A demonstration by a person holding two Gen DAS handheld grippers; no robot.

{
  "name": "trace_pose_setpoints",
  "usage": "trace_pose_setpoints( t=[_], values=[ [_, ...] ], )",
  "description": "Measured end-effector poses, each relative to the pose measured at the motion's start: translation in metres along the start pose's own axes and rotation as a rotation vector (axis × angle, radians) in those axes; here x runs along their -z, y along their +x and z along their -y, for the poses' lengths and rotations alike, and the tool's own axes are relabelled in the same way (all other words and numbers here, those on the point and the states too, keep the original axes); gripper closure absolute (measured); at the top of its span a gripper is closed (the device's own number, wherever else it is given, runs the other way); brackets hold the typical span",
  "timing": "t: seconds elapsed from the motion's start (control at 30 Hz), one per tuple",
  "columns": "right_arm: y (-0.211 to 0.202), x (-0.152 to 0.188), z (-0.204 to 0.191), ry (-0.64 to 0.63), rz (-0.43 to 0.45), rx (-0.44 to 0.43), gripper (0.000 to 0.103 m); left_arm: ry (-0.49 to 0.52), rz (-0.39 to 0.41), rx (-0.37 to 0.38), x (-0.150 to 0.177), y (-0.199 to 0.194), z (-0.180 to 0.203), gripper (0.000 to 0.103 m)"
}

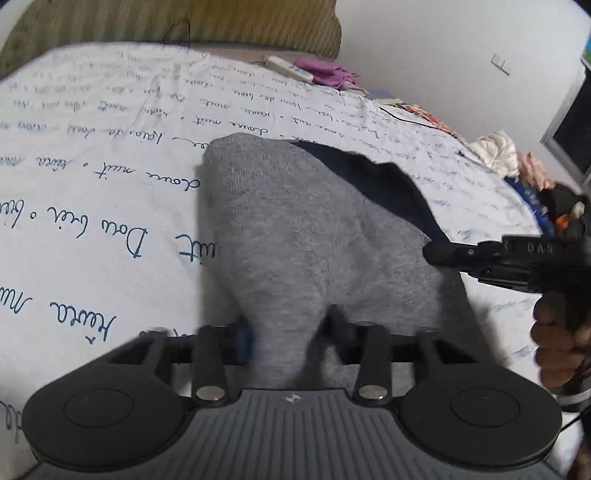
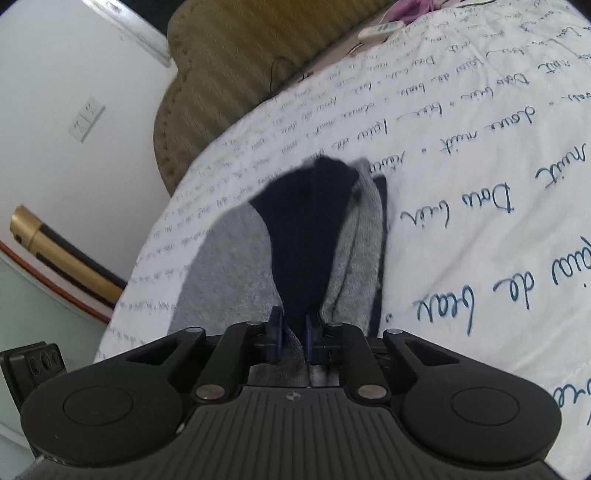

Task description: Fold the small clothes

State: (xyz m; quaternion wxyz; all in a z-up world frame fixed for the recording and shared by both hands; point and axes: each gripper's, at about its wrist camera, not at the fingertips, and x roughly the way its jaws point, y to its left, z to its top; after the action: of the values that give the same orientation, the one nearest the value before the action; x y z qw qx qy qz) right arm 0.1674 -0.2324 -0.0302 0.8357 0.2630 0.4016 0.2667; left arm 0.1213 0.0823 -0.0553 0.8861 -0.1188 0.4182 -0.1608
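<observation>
A small grey garment [image 1: 314, 236] with a dark navy band [image 1: 384, 184] lies on a white bed sheet [image 1: 92, 206] printed with blue script. My left gripper [image 1: 290, 336] has its jaws a little apart with a bunched grey fold between them. My right gripper [image 2: 293, 334] is shut on the garment's edge where the navy part [image 2: 306, 236] meets the grey [image 2: 229, 266]. The right gripper also shows in the left wrist view [image 1: 436, 253], at the garment's right edge, held by a hand [image 1: 557, 339].
An olive striped headboard [image 1: 177, 26] stands at the far end of the bed. A remote [image 1: 290, 68] and purple cloth [image 1: 328, 72] lie near it. A pile of clothes [image 1: 517, 162] sits at the bed's right edge. A white wall [image 2: 74, 92] is left of the bed.
</observation>
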Motion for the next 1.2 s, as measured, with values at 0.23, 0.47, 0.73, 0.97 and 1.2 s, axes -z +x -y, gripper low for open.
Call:
trace_pose_setpoints(
  t=[0.23, 0.47, 0.73, 0.97, 1.2],
  values=[
    [0.003, 0.013, 0.005, -0.033, -0.009, 0.051, 0.091, 0.025, 0.010, -0.045, 0.008, -0.005, -0.004, 0.068],
    [-0.054, 0.032, 0.001, 0.035, 0.059, -0.004, 0.054, -0.115, -0.012, 0.063, 0.048, -0.045, -0.012, 0.025],
    [-0.055, 0.079, 0.017, 0.123, -0.086, -0.038, 0.073, -0.284, -0.077, 0.117, 0.040, -0.033, -0.026, 0.086],
    [-0.080, 0.067, 0.002, 0.194, -0.029, -0.196, 0.085, -0.346, -0.073, 0.242, 0.016, -0.070, -0.032, 0.089],
    [-0.069, 0.077, 0.022, 0.185, -0.094, -0.100, 0.085, -0.363, -0.176, 0.152, 0.047, -0.032, -0.051, 0.088]
  ],
)
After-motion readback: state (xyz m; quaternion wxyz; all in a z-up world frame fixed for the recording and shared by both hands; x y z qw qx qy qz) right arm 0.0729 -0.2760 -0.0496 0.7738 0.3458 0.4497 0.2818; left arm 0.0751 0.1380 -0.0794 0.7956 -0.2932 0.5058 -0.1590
